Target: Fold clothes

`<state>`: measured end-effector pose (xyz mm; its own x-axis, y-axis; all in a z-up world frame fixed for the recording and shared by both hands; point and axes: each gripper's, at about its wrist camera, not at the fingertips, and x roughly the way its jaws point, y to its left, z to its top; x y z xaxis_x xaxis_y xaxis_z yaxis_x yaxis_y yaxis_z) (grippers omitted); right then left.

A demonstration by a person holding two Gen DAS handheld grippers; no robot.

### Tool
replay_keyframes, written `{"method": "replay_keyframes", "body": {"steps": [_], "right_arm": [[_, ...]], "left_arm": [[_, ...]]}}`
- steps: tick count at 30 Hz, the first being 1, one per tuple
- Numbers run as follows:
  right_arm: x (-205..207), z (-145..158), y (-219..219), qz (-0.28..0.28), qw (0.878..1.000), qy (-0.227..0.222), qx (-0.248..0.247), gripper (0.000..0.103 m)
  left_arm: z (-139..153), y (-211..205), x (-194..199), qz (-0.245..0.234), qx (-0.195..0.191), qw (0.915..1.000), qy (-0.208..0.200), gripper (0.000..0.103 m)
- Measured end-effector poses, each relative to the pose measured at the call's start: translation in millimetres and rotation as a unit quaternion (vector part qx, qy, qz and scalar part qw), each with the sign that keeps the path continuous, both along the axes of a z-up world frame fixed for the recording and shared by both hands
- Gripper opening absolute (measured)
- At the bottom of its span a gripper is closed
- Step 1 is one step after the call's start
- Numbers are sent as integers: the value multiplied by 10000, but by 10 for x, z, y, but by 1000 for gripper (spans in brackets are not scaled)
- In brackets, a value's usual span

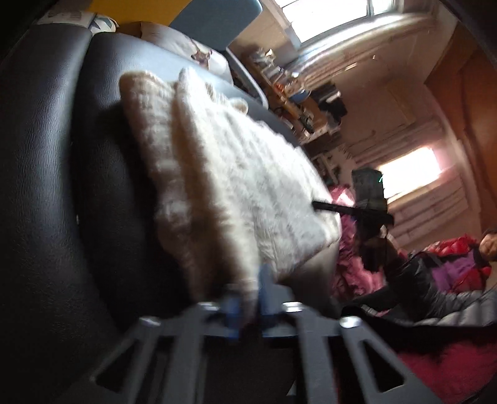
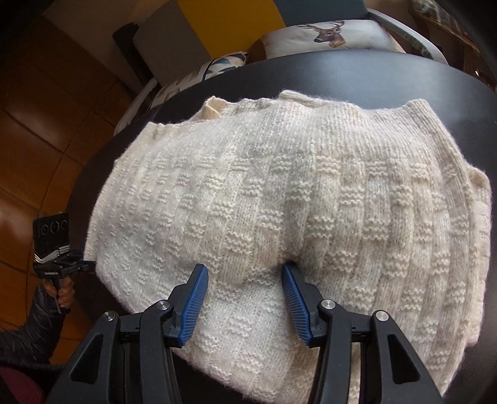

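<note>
While fingers (image 1: 248, 295) pinch sweater (image 2: 279, 202), unfolded

A deer-print cushion (image 2: 329, 35) lies beyond the black leather surface (image 2: 341, 74). Pink and red clothes (image 1: 447, 258) sit heaped near cluttered shelves (image 1: 298, 102) below a bright window (image 1: 335, 15).

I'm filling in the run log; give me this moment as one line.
left gripper: shut on sweater edge | right gripper: open over sweater | sweater: folded on black cushion
</note>
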<state>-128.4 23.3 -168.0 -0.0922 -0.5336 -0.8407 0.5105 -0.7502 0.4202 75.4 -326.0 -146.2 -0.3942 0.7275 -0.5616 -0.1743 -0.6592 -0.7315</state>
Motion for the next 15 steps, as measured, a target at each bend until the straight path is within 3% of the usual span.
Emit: {"method": "replay_keyframes", "body": {"steps": [11, 15], "right_arm": [[165, 0, -31, 535, 9975, 93, 461, 51], [167, -7, 83, 462, 9986, 144, 210, 51]], "left_arm": [[-25, 298, 609, 258, 420, 9981, -358, 7], [107, 331, 809, 410, 381, 9973, -485, 10]]}}
